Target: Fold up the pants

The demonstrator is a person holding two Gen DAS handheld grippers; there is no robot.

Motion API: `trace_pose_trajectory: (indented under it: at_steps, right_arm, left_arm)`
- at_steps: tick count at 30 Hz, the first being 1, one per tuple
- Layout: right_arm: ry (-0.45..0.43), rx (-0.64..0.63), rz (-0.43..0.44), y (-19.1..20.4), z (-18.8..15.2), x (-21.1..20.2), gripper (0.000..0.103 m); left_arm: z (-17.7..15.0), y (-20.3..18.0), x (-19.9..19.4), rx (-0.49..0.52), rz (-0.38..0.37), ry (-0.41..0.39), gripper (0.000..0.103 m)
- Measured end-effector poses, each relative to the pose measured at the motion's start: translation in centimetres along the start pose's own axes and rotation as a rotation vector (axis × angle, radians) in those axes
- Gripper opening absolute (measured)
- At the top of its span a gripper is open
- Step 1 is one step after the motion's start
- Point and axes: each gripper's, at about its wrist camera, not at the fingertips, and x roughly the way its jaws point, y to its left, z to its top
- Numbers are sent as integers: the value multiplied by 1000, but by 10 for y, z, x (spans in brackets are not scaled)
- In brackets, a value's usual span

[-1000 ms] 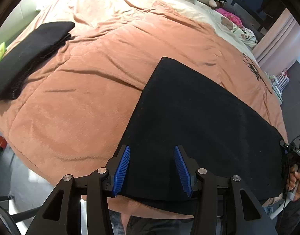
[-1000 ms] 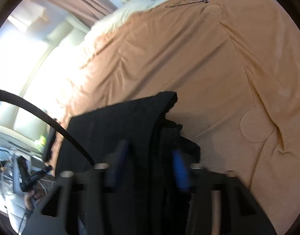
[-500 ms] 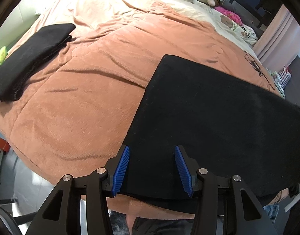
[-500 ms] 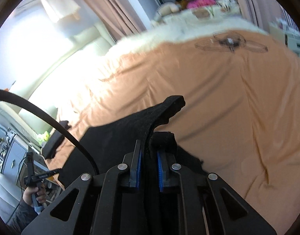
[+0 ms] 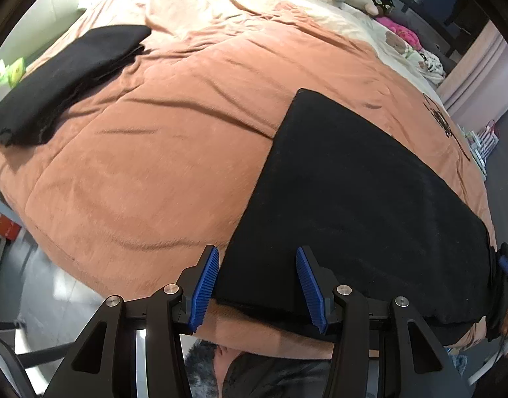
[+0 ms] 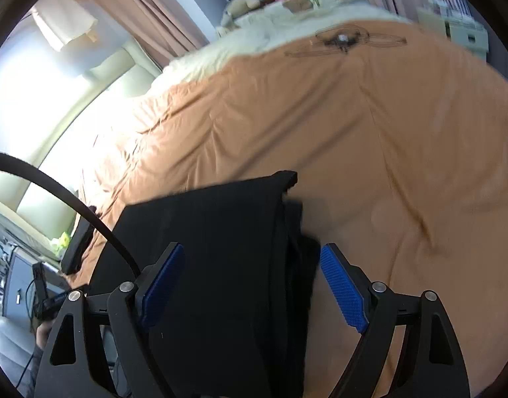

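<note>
The black pants (image 5: 360, 205) lie folded flat on the peach-coloured duvet (image 5: 147, 165), near the bed's edge. The left gripper (image 5: 257, 285) hovers over their near corner, jaws half apart, holding nothing. The right gripper (image 6: 250, 285) has just been opening; its blue pads (image 6: 343, 295) now stand wide, straddling the pants' layered end without pressing it. Another folded black garment (image 5: 65, 76) lies well apart.

Two black garments (both folded) (image 5: 353, 199) (image 5: 65, 76), one blanket (image 5: 154, 165), two hand-held grippers (image 5: 257, 285) (image 6: 250, 292).
</note>
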Motion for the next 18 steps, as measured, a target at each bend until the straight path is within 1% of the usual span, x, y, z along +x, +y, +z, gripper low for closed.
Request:
trace_pose_trajectory:
  at_steps: [1, 2, 3, 5, 6, 9, 11, 13, 15, 16, 18]
  right_arm:
    - [17, 13, -3, -4, -11, 2, 84]
    - [29, 24, 0, -9, -10, 2, 84]
    - [43, 39, 8, -12, -19, 4, 84]
    - [67, 68, 28, -11, -30, 10, 83]
    - [75, 77, 39, -12, -31, 11, 76]
    - [102, 92, 66, -13, -37, 13, 63]
    - [121, 84, 69, -10, -37, 16, 59]
    - [124, 76, 65, -12, -38, 13, 52]
    - [133, 78, 70, -12, -35, 14, 35]
    - [136, 69, 58, -10, -36, 13, 31]
    - [140, 49, 45, -7, -39, 10, 20]
  left_arm:
    - [-1, 2, 0, -7, -5, 4, 51]
    - [-3, 4, 1, -17, -11, 10, 51]
    - [-4, 5, 2, -22, -14, 13, 51]
    - [-7, 7, 5, -33, -22, 23, 51]
    - [-8, 8, 5, -37, -25, 25, 51]
    - [-9, 11, 6, -50, -41, 27, 52]
    - [-9, 13, 7, -61, -51, 31, 52]
    - [-10, 17, 8, -80, -71, 33, 53]
    - [-10, 20, 9, -101, -87, 34, 54]
    - [-10, 22, 9, -115, -98, 35, 54]
    - [-11, 26, 11, -143, -117, 36, 55]
